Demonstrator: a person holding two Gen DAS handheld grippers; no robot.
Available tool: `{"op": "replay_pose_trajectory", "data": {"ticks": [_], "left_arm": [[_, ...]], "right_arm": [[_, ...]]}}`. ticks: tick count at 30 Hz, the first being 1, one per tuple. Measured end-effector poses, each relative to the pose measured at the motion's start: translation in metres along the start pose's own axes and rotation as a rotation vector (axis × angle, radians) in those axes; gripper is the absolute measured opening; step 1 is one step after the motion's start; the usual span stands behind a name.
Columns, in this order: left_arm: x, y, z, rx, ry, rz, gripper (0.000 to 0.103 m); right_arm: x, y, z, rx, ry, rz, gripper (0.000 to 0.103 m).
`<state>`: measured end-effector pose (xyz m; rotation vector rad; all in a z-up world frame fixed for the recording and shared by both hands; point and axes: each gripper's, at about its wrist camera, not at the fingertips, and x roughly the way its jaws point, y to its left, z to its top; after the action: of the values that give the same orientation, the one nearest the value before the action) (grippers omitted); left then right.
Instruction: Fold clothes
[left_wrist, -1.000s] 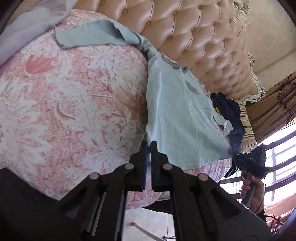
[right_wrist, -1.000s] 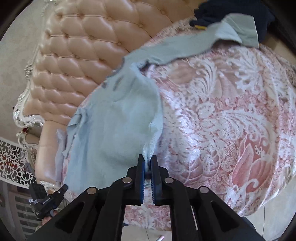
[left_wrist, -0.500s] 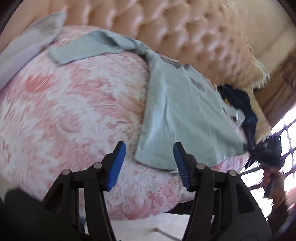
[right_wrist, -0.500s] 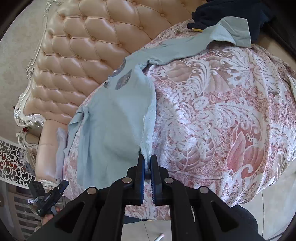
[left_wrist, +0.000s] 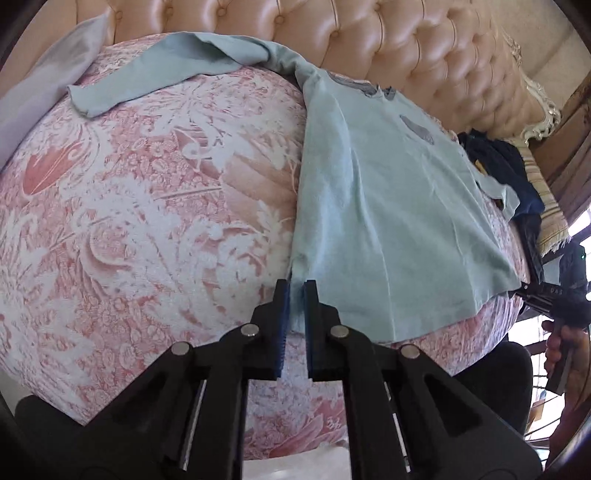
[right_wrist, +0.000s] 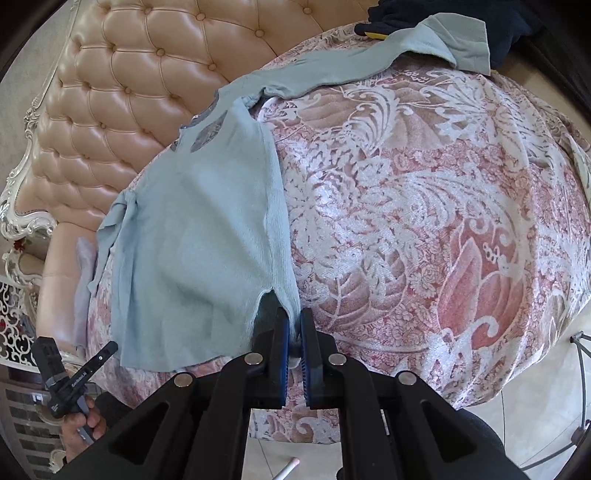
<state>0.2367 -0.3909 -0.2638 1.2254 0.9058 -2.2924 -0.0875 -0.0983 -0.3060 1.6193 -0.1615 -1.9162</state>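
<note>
A pale blue long-sleeved shirt (left_wrist: 388, 206) lies spread on the pink floral bedspread (left_wrist: 147, 206), collar toward the tufted headboard. My left gripper (left_wrist: 294, 291) is shut on its near left hem corner. In the right wrist view the same shirt (right_wrist: 199, 229) lies flat, and my right gripper (right_wrist: 294, 321) is shut on its near right hem corner. One sleeve (left_wrist: 147, 77) stretches out to the left; the other sleeve (right_wrist: 388, 55) stretches to the right. Each gripper shows in the other's view: the right (left_wrist: 546, 295) and the left (right_wrist: 74, 380).
A tan tufted headboard (left_wrist: 406, 44) runs behind the bed. A dark navy garment (left_wrist: 509, 173) and a striped cloth (left_wrist: 550, 218) lie at the right end. A pale lilac cloth (left_wrist: 44, 85) lies at the left. The bed edge and floor (right_wrist: 295, 461) are just below the grippers.
My left gripper, shut a second ago, opened and let the hem go, then closed again on the left hem corner. The right gripper kept its hold and the shirt lies flatter.
</note>
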Motion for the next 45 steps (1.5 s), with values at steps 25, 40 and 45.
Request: {"op": "replay_pose_trajectory", "data": {"ticks": [25,40,45], "left_arm": [[-0.021,0.030,0.006,-0.257,0.089,0.009,0.004],[-0.061,0.121,0.122,-0.480,-0.052,-0.152,0.059],[-0.026,0.182,0.203,-0.711,0.074,-0.302,0.057]], "right_arm": [[-0.018,0.001,0.000,-0.063,-0.021,-0.094,0.005],[-0.079,-0.005,-0.004,-0.104,-0.075,-0.279,0.050],[-0.091,0.064,0.025,-0.221,-0.186,-0.128,0.068]]}}
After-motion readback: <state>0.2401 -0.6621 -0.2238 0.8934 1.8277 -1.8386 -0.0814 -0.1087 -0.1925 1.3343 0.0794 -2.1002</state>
